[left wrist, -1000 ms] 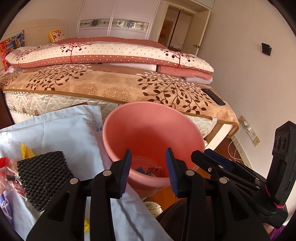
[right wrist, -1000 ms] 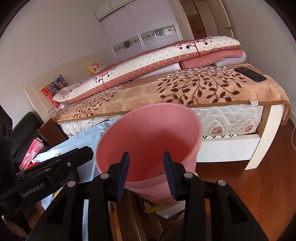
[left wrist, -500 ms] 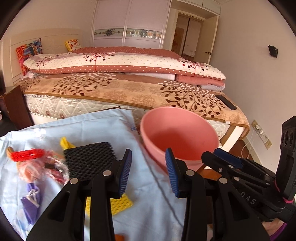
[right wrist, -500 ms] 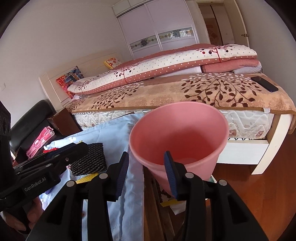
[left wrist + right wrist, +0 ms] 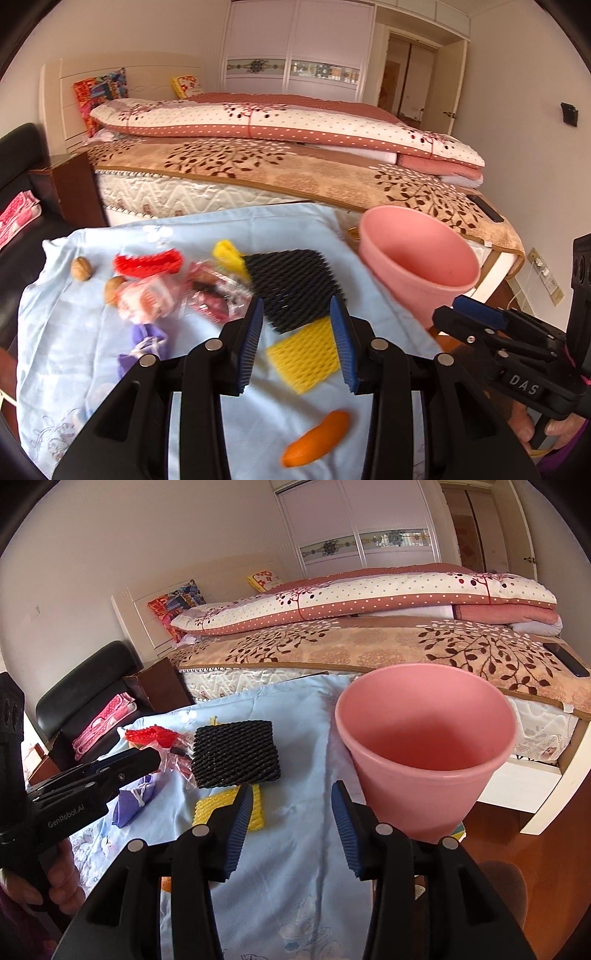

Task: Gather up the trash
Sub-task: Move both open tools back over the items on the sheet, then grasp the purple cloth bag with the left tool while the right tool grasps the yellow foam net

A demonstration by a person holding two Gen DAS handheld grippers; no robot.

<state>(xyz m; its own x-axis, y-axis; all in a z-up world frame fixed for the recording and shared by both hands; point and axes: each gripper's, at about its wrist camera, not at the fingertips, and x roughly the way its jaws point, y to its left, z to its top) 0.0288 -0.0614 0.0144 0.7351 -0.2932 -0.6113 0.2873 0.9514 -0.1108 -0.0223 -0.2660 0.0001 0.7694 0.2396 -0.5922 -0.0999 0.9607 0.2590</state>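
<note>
Showing orange peel (image 5: pixel 316 439), left view only

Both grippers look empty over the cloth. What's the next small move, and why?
Probably lower the left gripper onto the yellow foam net directly ahead and close. Its jaws are open and empty, the net lies flat and apart from the wrapper pile, and the pink bin stands just to the right.

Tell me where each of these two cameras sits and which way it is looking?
Left wrist view: sits on the left gripper, looks over open jaws at litter on the blue cloth; the other gripper and fingers show at right.
Right wrist view: sits on the right gripper, jaws just opening and empty, facing the pink bin; a hand shows at left.
Both share the bin, black foam net, cloth and bed.
</note>
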